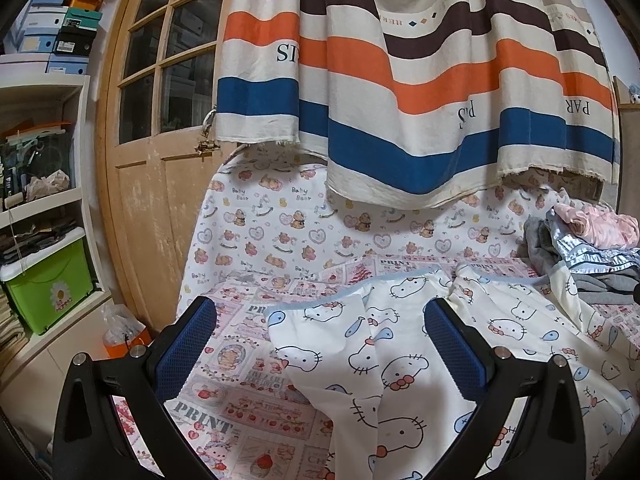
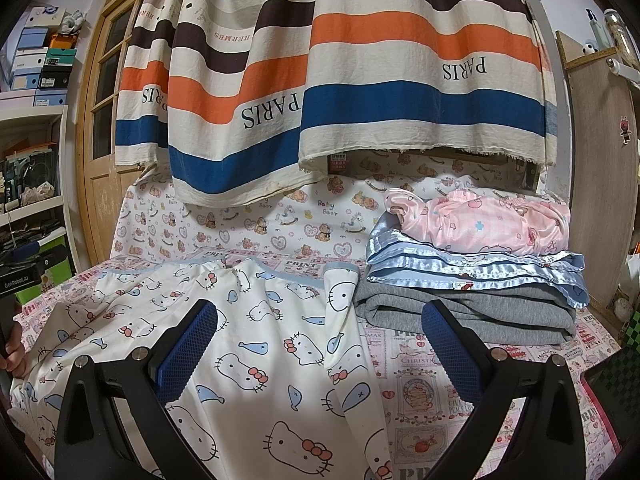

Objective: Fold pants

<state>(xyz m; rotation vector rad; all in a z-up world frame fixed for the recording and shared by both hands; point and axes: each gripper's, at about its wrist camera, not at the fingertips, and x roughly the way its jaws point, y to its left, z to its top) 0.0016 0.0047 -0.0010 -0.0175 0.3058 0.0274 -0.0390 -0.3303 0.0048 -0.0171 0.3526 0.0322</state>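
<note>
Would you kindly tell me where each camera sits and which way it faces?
Left wrist: on the left gripper, open, looking along its fingers over the left part of the cat-print pants toward the wooden door.
Right wrist: on the right gripper, open, facing the folded clothes stack; a hand shows at left.
Shared: pants, striped curtain.

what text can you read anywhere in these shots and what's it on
"PARIS" and "HERMES": striped curtain
"Baby Bear": bear-print sheet
"PRINT": pink bed cover
"CHRISTMAS", "PEACE": same cover, right wrist view
"GenRobot.AI": left gripper
Shoebox labels: too small to read
</note>
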